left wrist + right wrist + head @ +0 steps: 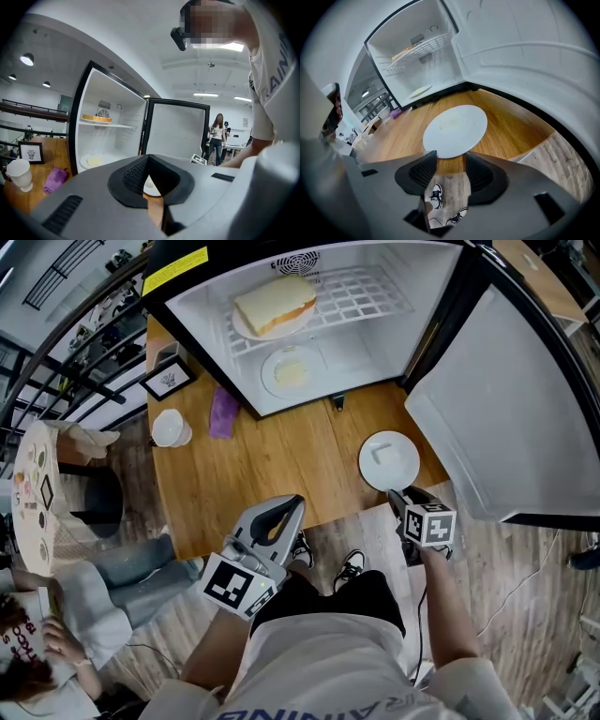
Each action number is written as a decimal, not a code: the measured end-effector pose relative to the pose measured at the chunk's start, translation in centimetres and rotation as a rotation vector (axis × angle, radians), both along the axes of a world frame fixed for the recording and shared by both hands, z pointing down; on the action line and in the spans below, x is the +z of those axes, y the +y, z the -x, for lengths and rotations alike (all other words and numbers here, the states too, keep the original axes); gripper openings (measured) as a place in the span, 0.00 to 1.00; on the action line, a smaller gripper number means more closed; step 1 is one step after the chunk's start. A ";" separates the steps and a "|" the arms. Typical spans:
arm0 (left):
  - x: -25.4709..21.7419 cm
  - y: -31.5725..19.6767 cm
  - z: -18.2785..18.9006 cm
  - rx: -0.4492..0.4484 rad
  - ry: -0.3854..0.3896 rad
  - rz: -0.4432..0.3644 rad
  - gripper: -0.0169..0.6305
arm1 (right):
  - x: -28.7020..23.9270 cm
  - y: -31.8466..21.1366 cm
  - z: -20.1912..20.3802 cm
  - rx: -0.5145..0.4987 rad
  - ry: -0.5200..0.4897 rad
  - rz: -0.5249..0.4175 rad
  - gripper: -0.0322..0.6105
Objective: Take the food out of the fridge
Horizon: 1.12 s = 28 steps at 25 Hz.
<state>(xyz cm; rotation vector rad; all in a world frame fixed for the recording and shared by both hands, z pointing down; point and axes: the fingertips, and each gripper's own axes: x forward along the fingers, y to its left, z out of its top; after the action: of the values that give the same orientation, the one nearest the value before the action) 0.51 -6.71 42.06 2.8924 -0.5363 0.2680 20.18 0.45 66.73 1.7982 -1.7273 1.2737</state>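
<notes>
The small fridge (375, 343) stands open on the wooden table (262, 474). A sandwich on a plate (275, 306) rests on its wire shelf, and below it a plate with pale yellow food (292, 369) lies on the fridge floor. Both also show in the left gripper view: the sandwich (97, 118) and the lower plate (93, 161). A white plate (389, 460) lies on the table near its front right edge. My right gripper (396, 495) is open just short of that plate's (454, 129) near rim, nothing between its pads. My left gripper (293, 502) hovers over the table's front edge, shut and empty (148, 157).
The fridge door (497, 409) swings wide on the right. A white cup (171, 427), a purple cloth (224, 412) and a small picture frame (169, 379) sit at the table's left. A seated person (56, 634) is at lower left. My shoes (352, 568) stand by the table edge.
</notes>
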 end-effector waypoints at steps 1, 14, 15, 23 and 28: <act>-0.1 -0.1 0.0 0.000 0.000 -0.001 0.04 | 0.2 0.0 0.0 -0.013 0.011 0.015 0.34; -0.1 -0.3 0.2 -0.004 -0.002 0.003 0.04 | 0.9 0.5 0.3 -0.114 0.101 0.115 0.35; -0.1 -0.3 0.2 -0.006 -0.001 0.001 0.04 | 0.8 0.6 0.2 -0.107 0.092 0.113 0.35; -1.0 -0.6 0.1 -0.012 0.021 -0.014 0.04 | -5.0 -0.5 -1.2 0.127 -0.169 -0.103 0.32; -2.2 -0.6 0.1 -0.018 0.034 -0.044 0.04 | -11.0 -2.5 -0.7 0.131 -0.147 -0.302 0.10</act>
<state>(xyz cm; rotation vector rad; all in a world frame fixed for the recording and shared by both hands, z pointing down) 0.45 -7.33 39.81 2.9275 -0.5685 0.2070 20.87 -2.09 55.76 2.0604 -2.0015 1.2797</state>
